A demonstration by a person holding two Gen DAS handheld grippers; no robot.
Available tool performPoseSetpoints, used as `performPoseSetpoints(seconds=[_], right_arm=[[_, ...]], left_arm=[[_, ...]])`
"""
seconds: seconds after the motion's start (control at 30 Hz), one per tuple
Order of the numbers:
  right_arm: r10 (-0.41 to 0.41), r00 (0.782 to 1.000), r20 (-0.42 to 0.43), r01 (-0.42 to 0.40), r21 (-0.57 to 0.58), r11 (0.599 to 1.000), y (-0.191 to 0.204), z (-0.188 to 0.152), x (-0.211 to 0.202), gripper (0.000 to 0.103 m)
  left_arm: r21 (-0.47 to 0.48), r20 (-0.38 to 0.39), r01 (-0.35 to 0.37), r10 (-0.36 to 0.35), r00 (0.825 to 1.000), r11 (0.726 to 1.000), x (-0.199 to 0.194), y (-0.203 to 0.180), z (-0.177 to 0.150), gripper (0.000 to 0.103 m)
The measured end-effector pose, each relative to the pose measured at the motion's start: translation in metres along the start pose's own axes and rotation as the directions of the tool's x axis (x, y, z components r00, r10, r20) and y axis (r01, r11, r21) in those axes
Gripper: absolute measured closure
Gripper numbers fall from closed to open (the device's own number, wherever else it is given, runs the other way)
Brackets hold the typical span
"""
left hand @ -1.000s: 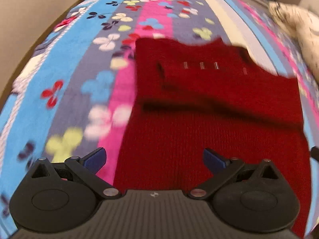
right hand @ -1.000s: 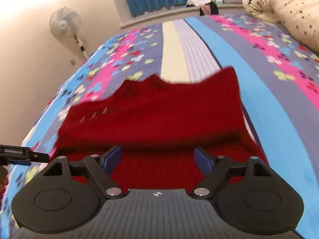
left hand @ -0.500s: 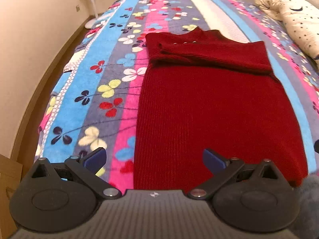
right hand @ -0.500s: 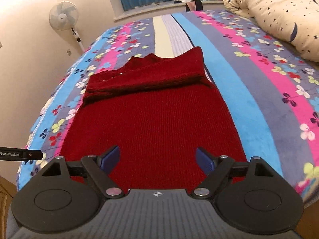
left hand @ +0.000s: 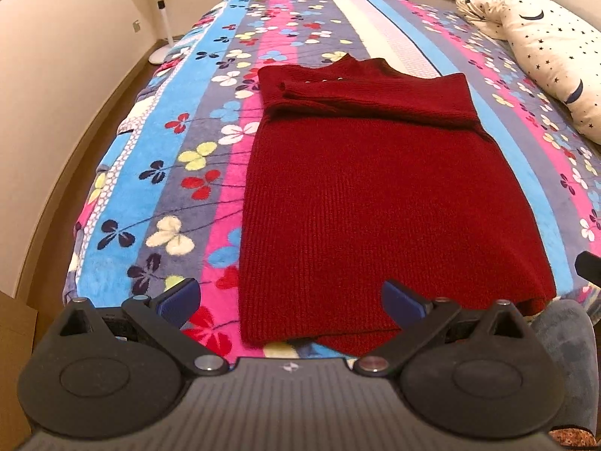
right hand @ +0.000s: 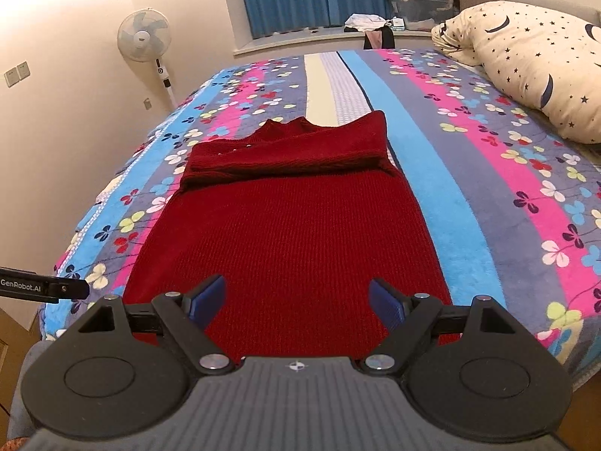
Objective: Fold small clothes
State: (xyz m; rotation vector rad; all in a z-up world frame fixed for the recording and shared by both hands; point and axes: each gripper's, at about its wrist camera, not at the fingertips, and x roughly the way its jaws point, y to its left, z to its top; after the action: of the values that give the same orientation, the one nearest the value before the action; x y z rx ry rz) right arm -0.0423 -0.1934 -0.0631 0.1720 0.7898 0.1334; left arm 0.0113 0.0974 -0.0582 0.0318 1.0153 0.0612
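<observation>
1. A dark red ribbed knitted sweater [left hand: 379, 195] lay flat along the middle of a fleecy bedspread striped in blue, pink and grey with clover flowers [left hand: 176, 158], its hem at the lower edge of both views.
2. Its sleeves were folded across the chest, forming a band in the upper centre of the frame, with small metal buttons [left hand: 323, 81] showing on the cuff.
3. The left gripper [left hand: 291, 297] stood with its blue-padded fingers wide apart and empty, above the hem's left corner.
4. The right gripper [right hand: 296, 302] was likewise spread wide, gripping nothing, over the hem.
5. A cream pillow printed with stars and moons [right hand: 533, 64] filled the upper right.
6. A white standing fan [right hand: 144, 37] stood in the upper left.
</observation>
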Motion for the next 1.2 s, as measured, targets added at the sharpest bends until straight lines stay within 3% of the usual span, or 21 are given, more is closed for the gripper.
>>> performPoseSetpoints(seconds=[0.37, 0.9, 1.07, 1.2], right_arm=[[-0.008, 1.0, -0.02, 0.009, 0.004, 1.0, 0.0, 0.002, 0.005, 0.018], [-0.051, 0.99, -0.132, 0.059, 0.054, 0.997, -0.024, 0.003, 0.053, 0.018], [-0.04, 0.983, -0.179, 0.049, 0.045, 0.998, -0.048, 0.001, 0.086, 0.015], [-0.108, 0.963, -0.249, 0.137, 0.103, 0.985, -0.093, -0.005, 0.122, 0.015]], left_arm=[[0.011, -0.034, 0.024, -0.023, 0.999, 1.0, 0.013, -0.004, 0.004, 0.0], [0.037, -0.154, 0.011, -0.006, 0.988, 0.999, 0.074, -0.008, 0.017, 0.0], [0.044, -0.197, -0.039, 0.047, 0.979, 0.998, 0.124, 0.005, 0.018, 0.0], [0.05, -0.163, -0.129, 0.135, 0.977, 0.99, 0.159, 0.025, 0.018, 0.0]])
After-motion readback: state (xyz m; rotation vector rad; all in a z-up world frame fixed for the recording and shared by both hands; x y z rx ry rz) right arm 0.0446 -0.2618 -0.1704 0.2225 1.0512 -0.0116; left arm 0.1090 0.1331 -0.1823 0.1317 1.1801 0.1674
